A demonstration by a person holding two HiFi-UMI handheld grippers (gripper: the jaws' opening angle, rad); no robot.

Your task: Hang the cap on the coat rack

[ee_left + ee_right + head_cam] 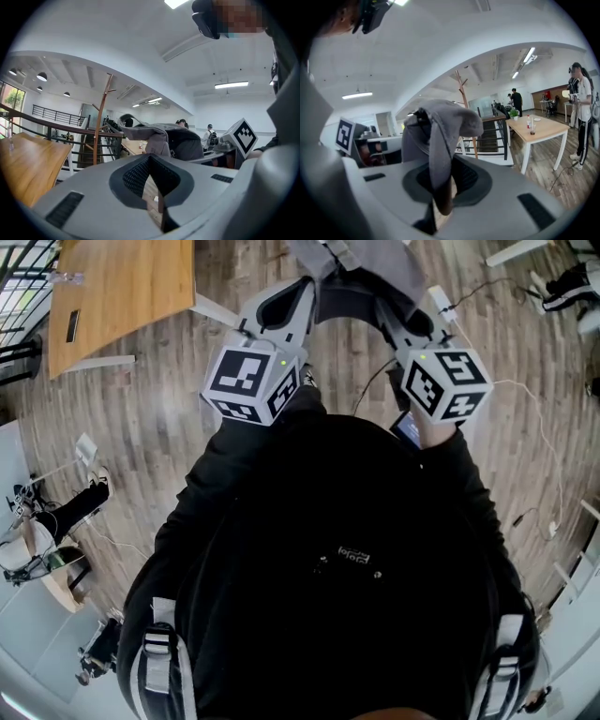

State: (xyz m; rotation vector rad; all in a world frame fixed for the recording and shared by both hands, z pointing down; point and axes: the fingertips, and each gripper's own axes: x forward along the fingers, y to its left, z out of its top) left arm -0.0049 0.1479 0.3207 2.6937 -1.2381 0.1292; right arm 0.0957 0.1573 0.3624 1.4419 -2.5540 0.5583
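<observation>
A grey cap [440, 126] hangs from my right gripper [443, 171], whose jaws are shut on a fold of its fabric. In the head view the cap [361, 263] lies at the top, just ahead of both grippers. My left gripper [151, 161] points at the cap [161, 136] from beside it, jaws shut with nothing between them. The wooden coat rack [101, 117] stands upright some way off, beyond a railing; in the right gripper view the rack [464, 96] rises behind the cap. Both marker cubes [253, 381] are close in front of the person's chest.
A wooden table [122, 287] stands at the far left, and another table [536, 129] with a bottle at the right. A person [581, 117] stands at the far right. A dark railing [56, 126] runs in front of the rack. Cables [534, 427] trail over the wooden floor.
</observation>
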